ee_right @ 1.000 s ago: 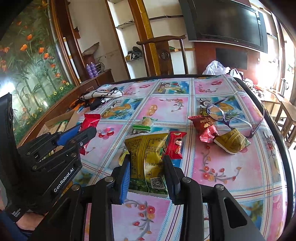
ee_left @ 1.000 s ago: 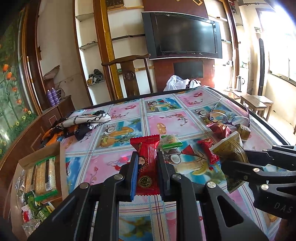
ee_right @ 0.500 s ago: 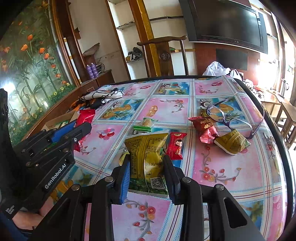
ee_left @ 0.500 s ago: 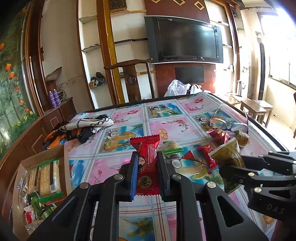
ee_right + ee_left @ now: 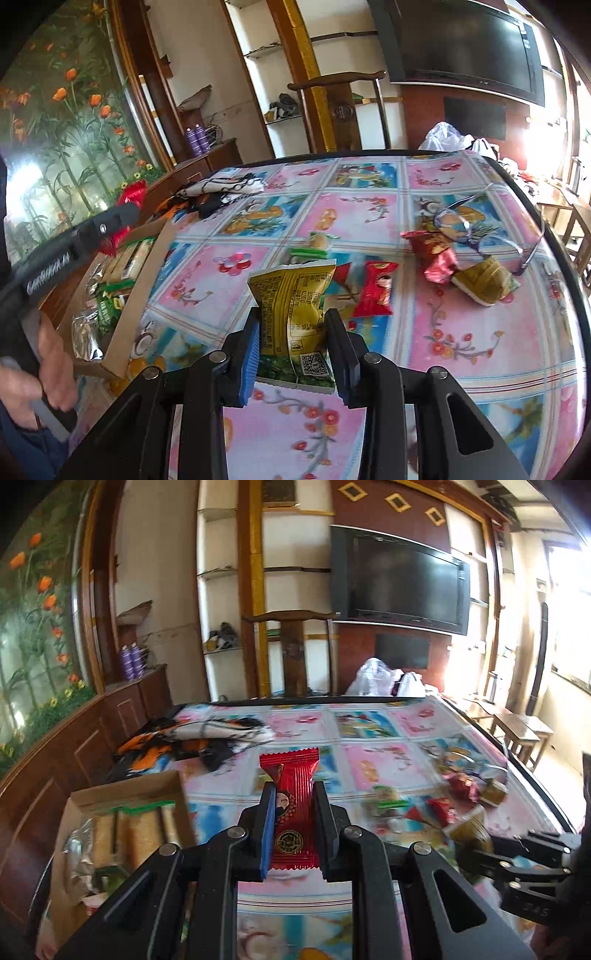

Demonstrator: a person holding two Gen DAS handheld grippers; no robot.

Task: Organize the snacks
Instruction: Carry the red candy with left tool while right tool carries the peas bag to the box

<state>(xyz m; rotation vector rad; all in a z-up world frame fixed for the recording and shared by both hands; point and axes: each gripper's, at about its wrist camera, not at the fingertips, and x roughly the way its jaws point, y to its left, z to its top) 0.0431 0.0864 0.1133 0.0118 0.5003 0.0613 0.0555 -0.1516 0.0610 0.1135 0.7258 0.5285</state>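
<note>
My left gripper (image 5: 293, 794) is shut on a red snack packet (image 5: 291, 805) and holds it in the air just right of a cardboard box (image 5: 125, 797) at the table's left edge. The box holds several wrapped bars and snacks. My right gripper (image 5: 293, 317) is shut on a yellow-green snack bag (image 5: 295, 317), lifted above the table. In the right wrist view the left gripper (image 5: 122, 218) hangs over the box (image 5: 147, 280), the red packet (image 5: 131, 194) in its jaws. Loose snacks lie on the table: a red packet (image 5: 376, 291), a crumpled red one (image 5: 432, 254), a gold one (image 5: 484, 280).
The table has a flowered cloth (image 5: 480, 332). A pair of glasses (image 5: 480, 229) lies at the right by the snacks. A patterned cloth (image 5: 207, 738) lies at the far left. A wooden chair (image 5: 291, 650) stands behind the table. A small green-wrapped snack (image 5: 314, 247) lies mid-table.
Both grippers have swung left with their packets. The left gripper now sits beside the box, which is larger and closer in both views.
</note>
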